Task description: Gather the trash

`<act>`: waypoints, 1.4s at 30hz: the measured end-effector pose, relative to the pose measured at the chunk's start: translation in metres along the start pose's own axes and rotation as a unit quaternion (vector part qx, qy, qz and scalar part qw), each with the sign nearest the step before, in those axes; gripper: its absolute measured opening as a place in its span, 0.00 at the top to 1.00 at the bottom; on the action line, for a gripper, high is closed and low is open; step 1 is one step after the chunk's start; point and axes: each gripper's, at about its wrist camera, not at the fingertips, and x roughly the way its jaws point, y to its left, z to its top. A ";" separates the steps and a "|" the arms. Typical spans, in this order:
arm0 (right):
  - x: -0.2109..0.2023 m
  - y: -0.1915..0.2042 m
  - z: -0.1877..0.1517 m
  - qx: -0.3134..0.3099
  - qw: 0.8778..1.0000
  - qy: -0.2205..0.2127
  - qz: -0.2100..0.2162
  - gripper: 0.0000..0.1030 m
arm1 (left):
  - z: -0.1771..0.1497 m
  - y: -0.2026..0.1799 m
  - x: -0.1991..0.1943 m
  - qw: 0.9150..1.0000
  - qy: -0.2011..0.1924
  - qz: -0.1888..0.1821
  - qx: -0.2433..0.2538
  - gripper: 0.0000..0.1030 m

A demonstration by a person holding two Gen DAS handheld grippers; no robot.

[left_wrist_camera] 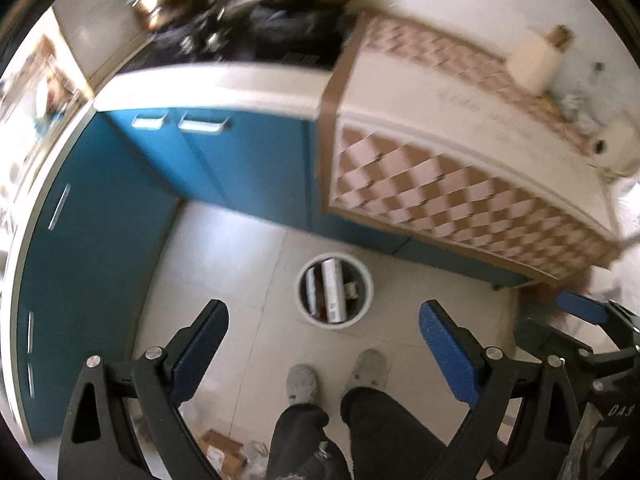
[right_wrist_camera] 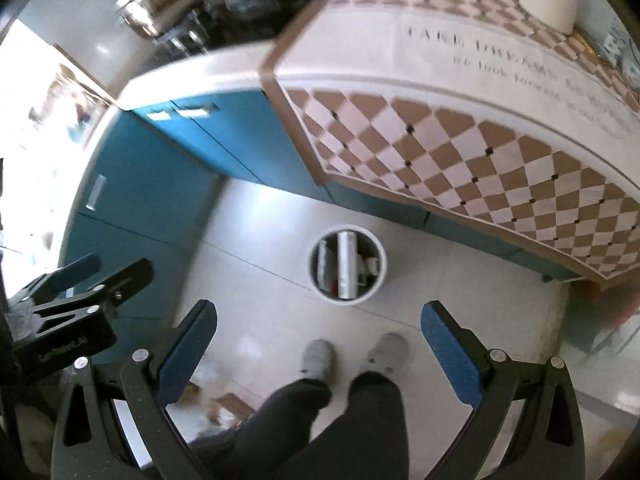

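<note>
We hold both the left gripper and the right gripper wide and empty above the white bin, already partly filled, so we judge the next move is reaching for the scraps behind our feet

The cabinet doors are teal blue; the tablecloth carries a brown-and-pale-pink diamond check round a white middle; the bin is white; the floor pale grey; the gripper pads blue; trousers black; slippers grey.
</note>
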 end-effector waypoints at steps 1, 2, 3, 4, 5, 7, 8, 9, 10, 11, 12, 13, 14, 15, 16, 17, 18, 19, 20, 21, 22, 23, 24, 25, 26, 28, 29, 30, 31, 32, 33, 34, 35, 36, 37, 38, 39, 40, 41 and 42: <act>-0.018 0.004 -0.001 0.005 1.000 -0.009 0.005 0.00 | 0.002 0.000 -0.011 1.000 -0.005 -0.011 0.010 0.05; -0.032 0.008 -0.003 0.010 1.000 -0.014 0.012 0.00 | 0.004 0.000 -0.022 0.999 -0.012 -0.023 0.020 0.05; -0.044 0.010 -0.005 0.016 1.000 -0.018 0.018 0.00 | 0.004 0.000 -0.034 0.999 -0.018 -0.041 0.030 0.05; -0.061 0.013 -0.008 0.025 0.999 -0.028 0.023 0.00 | 0.004 0.001 -0.044 0.998 -0.022 -0.051 0.038 0.05; -0.072 0.016 -0.011 0.031 0.998 -0.037 0.028 0.00 | 0.003 0.001 -0.054 0.996 -0.029 -0.064 0.049 0.05; -0.099 0.025 -0.018 0.039 0.997 -0.057 0.029 0.00 | 0.001 0.003 -0.070 0.994 -0.033 -0.087 0.063 0.05; -0.108 0.030 -0.022 0.042 0.997 -0.064 0.030 0.00 | 0.000 0.005 -0.078 0.992 -0.035 -0.100 0.073 0.05; -0.120 0.035 -0.027 0.048 0.996 -0.071 0.032 0.00 | -0.002 0.006 -0.085 0.990 -0.037 -0.108 0.080 0.05; -0.132 0.039 -0.033 0.057 0.995 -0.080 0.035 0.00 | -0.003 0.006 -0.092 0.989 -0.040 -0.115 0.088 0.05; -0.139 0.042 -0.037 0.062 0.994 -0.086 0.036 0.00 | -0.004 0.007 -0.097 0.987 -0.042 -0.121 0.096 0.05; -0.148 0.047 -0.043 0.066 0.993 -0.095 0.035 0.00 | -0.006 0.009 -0.104 0.985 -0.045 -0.126 0.104 0.05; -0.156 0.052 -0.049 0.071 0.992 -0.102 0.032 0.00 | -0.007 0.010 -0.108 0.984 -0.046 -0.132 0.109 0.05; -0.161 0.055 -0.053 0.076 0.991 -0.106 0.031 0.00 | -0.009 0.012 -0.113 0.982 -0.048 -0.142 0.116 0.05; -0.167 0.059 -0.058 0.081 0.990 -0.111 0.031 0.00 | -0.011 0.012 -0.116 0.981 -0.049 -0.148 0.119 0.03; -0.172 0.063 -0.062 0.085 0.989 -0.115 0.031 0.00 | -0.012 0.013 -0.118 0.979 -0.048 -0.154 0.121 0.00; -0.177 0.068 -0.067 0.086 0.989 -0.119 0.031 0.00 | -0.013 0.013 -0.122 0.978 -0.049 -0.158 0.123 0.00; -0.180 0.071 -0.070 0.088 0.988 -0.121 0.031 0.00 | -0.015 0.014 -0.126 0.978 -0.052 -0.157 0.125 0.00; -0.183 0.074 -0.074 0.089 0.988 -0.123 0.030 0.00 | -0.016 0.014 -0.128 0.978 -0.053 -0.159 0.127 0.00; -0.184 0.076 -0.078 0.088 0.988 -0.123 0.031 0.00 | -0.016 0.014 -0.131 0.977 -0.054 -0.162 0.128 0.00; -0.185 0.078 -0.081 0.090 0.988 -0.122 0.033 0.00 | -0.017 0.015 -0.134 0.977 -0.057 -0.162 0.126 0.00; -0.185 0.080 -0.083 0.092 0.988 -0.122 0.033 0.00 | -0.018 0.016 -0.137 0.977 -0.060 -0.164 0.124 0.00; -0.185 0.080 -0.084 0.093 0.988 -0.122 0.033 0.00 | -0.018 0.016 -0.141 0.976 -0.062 -0.167 0.123 0.00; -0.185 0.080 -0.085 0.094 0.987 -0.122 0.035 0.00 | -0.018 0.017 -0.143 0.976 -0.064 -0.167 0.120 0.00; -0.188 0.081 -0.087 0.095 0.987 -0.124 0.038 0.00 | -0.018 0.017 -0.145 0.977 -0.067 -0.168 0.116 0.00; -0.188 0.080 -0.087 0.095 0.987 -0.126 0.038 0.00 | -0.018 0.017 -0.147 0.976 -0.070 -0.169 0.114 0.00; -0.192 0.078 -0.088 0.092 0.987 -0.128 0.040 0.00 | -0.018 0.016 -0.148 0.977 -0.075 -0.165 0.110 0.00; -0.194 0.077 -0.087 0.091 0.987 -0.129 0.041 0.00 | -0.018 0.015 -0.149 0.978 -0.074 -0.166 0.106 0.00; -0.195 0.076 -0.087 0.090 0.987 -0.130 0.042 0.00 | -0.018 0.015 -0.150 0.978 -0.075 -0.167 0.103 0.00; -0.196 0.075 -0.087 0.090 0.987 -0.129 0.042 0.00 | -0.019 0.014 -0.151 0.978 -0.076 -0.167 0.102 0.00; -0.197 0.075 -0.087 0.091 0.986 -0.129 0.043 0.00 | -0.019 0.014 -0.151 0.978 -0.077 -0.166 0.102 0.00; -0.196 0.076 -0.087 0.090 0.986 -0.130 0.044 0.00 | -0.020 0.013 -0.151 0.978 -0.077 -0.165 0.101 0.00; -0.198 0.075 -0.087 0.087 0.987 -0.131 0.044 0.00 | -0.021 0.013 -0.151 0.978 -0.077 -0.165 0.100 0.00; -0.200 0.074 -0.087 0.086 0.987 -0.131 0.043 0.00 | -0.021 0.012 -0.151 0.978 -0.076 -0.165 0.098 0.00; -0.201 0.073 -0.087 0.086 0.987 -0.132 0.045 0.00 | -0.022 0.013 -0.151 0.979 -0.076 -0.165 0.096 0.00; -0.202 0.072 -0.086 0.086 0.987 -0.131 0.046 0.00 | -0.023 0.013 -0.151 0.979 -0.076 -0.164 0.095 0.00; -0.202 0.072 -0.086 0.084 0.987 -0.130 0.044 0.00 | -0.024 0.013 -0.151 0.979 -0.076 -0.163 0.093 0.00; -0.202 0.072 -0.086 0.086 0.987 -0.131 0.044 0.00 | -0.024 0.013 -0.151 0.979 -0.076 -0.164 0.091 0.00; -0.203 0.071 -0.086 0.088 0.986 -0.131 0.047 0.00 | -0.023 0.013 -0.150 0.979 -0.075 -0.164 0.089 0.00; -0.203 0.072 -0.086 0.087 0.987 -0.130 0.047 0.00 | -0.023 0.013 -0.150 0.980 -0.076 -0.164 0.087 0.00; -0.205 0.072 -0.086 0.085 0.987 -0.130 0.047 0.00 | -0.024 0.013 -0.150 0.980 -0.076 -0.165 0.085 0.00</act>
